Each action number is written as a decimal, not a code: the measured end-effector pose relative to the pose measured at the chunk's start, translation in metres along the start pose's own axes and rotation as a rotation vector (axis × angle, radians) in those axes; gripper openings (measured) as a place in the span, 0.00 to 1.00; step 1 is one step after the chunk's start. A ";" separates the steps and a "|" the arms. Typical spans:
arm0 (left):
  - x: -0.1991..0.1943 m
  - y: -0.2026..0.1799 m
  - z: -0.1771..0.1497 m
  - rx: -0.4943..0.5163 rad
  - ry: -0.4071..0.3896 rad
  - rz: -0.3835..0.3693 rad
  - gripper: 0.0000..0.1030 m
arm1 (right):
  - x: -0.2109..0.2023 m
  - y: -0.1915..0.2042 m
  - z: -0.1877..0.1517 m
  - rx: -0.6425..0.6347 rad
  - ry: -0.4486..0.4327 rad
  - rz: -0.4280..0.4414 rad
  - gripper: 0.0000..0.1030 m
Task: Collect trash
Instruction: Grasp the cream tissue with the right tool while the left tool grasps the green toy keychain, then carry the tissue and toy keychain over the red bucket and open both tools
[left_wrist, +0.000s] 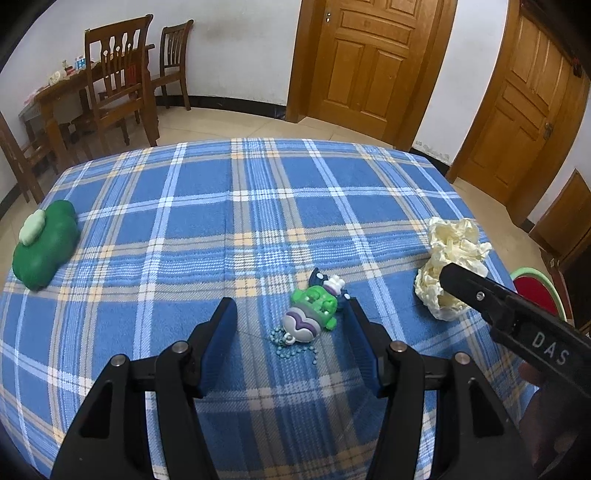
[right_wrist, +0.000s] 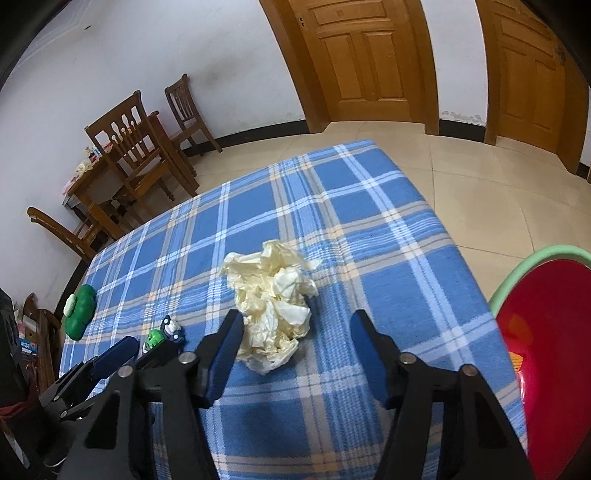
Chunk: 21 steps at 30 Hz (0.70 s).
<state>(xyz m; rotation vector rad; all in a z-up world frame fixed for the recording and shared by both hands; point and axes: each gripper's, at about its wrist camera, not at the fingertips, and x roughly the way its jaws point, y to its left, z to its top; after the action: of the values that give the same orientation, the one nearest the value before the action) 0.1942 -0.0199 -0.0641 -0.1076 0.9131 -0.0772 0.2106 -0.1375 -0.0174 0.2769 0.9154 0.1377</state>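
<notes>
The right tongs (right_wrist: 295, 343) tilt down, jaws parted, the crumpled paper (right_wrist: 271, 302) between the tips, touching the left pad only. Counter (right_wrist: 424, 280) edge and red bin (right_wrist: 554, 350) lie just right. The left tongs (left_wrist: 290, 325) gape around small toys (left_wrist: 314, 314).

White letters "DAS" stand on the black body of the right gripper (left_wrist: 448, 280); nothing else is legible.

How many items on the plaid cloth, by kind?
Crumpled paper wad: 1
Green clover-shaped case: 1
Small toy charms in a cluster, which seems to hold a green one, a navy one and a purple-and-white one on a bead chain: 3
Total: 5
</notes>
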 end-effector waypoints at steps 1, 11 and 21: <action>0.000 0.000 0.000 0.000 0.001 0.003 0.58 | 0.000 0.001 0.000 -0.002 -0.004 0.003 0.53; -0.005 -0.003 -0.002 0.000 0.005 -0.024 0.39 | -0.002 0.009 -0.001 -0.035 -0.021 0.053 0.22; -0.019 -0.008 -0.002 0.002 -0.009 -0.052 0.30 | -0.025 0.003 -0.003 -0.013 -0.063 0.073 0.19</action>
<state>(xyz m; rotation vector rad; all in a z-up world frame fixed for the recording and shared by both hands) 0.1810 -0.0254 -0.0491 -0.1296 0.9018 -0.1254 0.1928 -0.1401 0.0011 0.3014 0.8425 0.2010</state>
